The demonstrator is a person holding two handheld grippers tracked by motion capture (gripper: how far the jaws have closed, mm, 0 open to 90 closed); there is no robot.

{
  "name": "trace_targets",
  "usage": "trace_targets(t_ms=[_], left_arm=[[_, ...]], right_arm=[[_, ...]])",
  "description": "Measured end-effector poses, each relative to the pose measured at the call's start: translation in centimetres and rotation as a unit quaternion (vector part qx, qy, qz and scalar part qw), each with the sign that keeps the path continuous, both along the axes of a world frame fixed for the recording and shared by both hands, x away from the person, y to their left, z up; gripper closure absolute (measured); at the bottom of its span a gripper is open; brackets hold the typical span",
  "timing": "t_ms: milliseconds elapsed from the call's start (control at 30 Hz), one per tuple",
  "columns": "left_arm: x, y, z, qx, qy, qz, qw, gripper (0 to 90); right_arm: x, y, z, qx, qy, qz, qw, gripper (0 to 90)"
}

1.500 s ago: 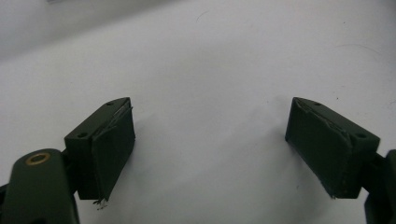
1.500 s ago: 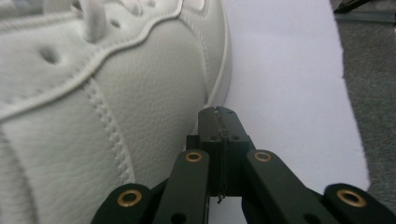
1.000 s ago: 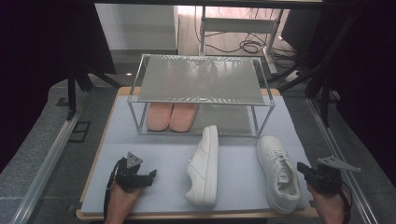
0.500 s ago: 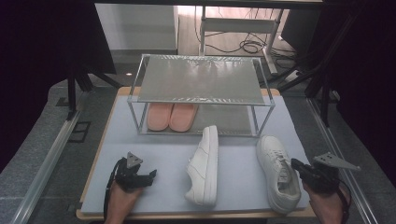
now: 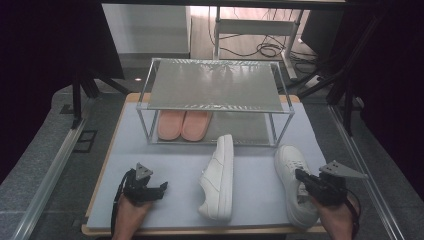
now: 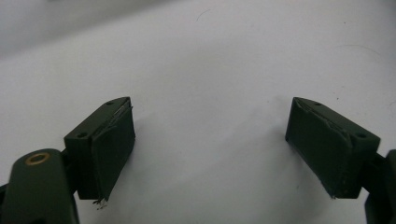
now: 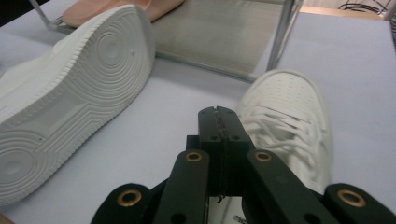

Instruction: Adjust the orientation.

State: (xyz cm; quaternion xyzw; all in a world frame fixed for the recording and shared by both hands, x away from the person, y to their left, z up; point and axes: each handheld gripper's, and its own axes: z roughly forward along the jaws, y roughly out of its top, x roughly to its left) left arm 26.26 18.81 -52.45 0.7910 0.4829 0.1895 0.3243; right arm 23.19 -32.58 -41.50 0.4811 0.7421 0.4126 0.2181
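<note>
Two white sneakers are observed on the pale mat covering the desk [image 5: 165, 150], in front of a two-tier metal shoe rack [image 5: 216, 100]. A pair of pink slippers [image 5: 183, 124] is already stowed on the left of the rack's lower shelf; the space beside it on that shelf is seen to be free, and the upper shelf is bare.

The right sneaker [image 5: 295, 182] stands upright, toe toward the rack, at the desk's right front. The right tool [image 5: 303, 177] is positioned directly over its laces, and in the right gripper view its jaws are seen pressed together with nothing visible between them [image 7: 219, 123]. It is judged that the tool has been brought over the shoe's opening ahead of a grasp on the tongue or collar; whether the tips touch the laces cannot be told.

The left sneaker [image 5: 220, 177] lies tipped on its side in the middle of the desk, its sole facing the right tool, as shown in the right gripper view [image 7: 70, 93]. It would need to be righted before shelving.

The left tool [image 5: 152, 190] is held low at the desk's left front, well apart from both shoes. Its jaws are spread wide over bare mat, holding nothing [image 6: 210, 154], which suggests a waiting posture.
</note>
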Motion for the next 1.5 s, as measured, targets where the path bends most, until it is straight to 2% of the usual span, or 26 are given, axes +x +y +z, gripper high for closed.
trace_targets(t_ms=[267, 433, 900, 1267, 1500], left_arm=[[0.0, 0.0, 0.0, 0.000, 0.000, 0.000, 1.0000, 15.7], [0.0, 0.0, 0.0, 0.000, 0.000, 0.000, 1.0000, 15.8], [0.0, 0.0, 0.0, 0.000, 0.000, 0.000, 1.0000, 15.8], [0.0, 0.0, 0.0, -0.001, 0.000, 0.001, 1.0000, 15.8], [0.0, 0.0, 0.0, -0.001, 0.000, 0.001, 1.0000, 15.8]], right_arm=[[0.4, 2.1, -0.4, 0.009, 0.001, 0.022, 0.9997, 89.7], [0.6, 3.3, -0.5, 0.005, 0.001, 0.034, 0.9994, 89.7], [0.8, 6.0, -0.6, 0.001, 0.010, 0.049, 0.9987, 89.6], [1.4, 8.9, -1.1, -0.010, 0.009, 0.079, 0.9968, 89.6], [2.0, 10.7, -2.0, -0.005, 0.009, 0.104, 0.9945, 89.6]])
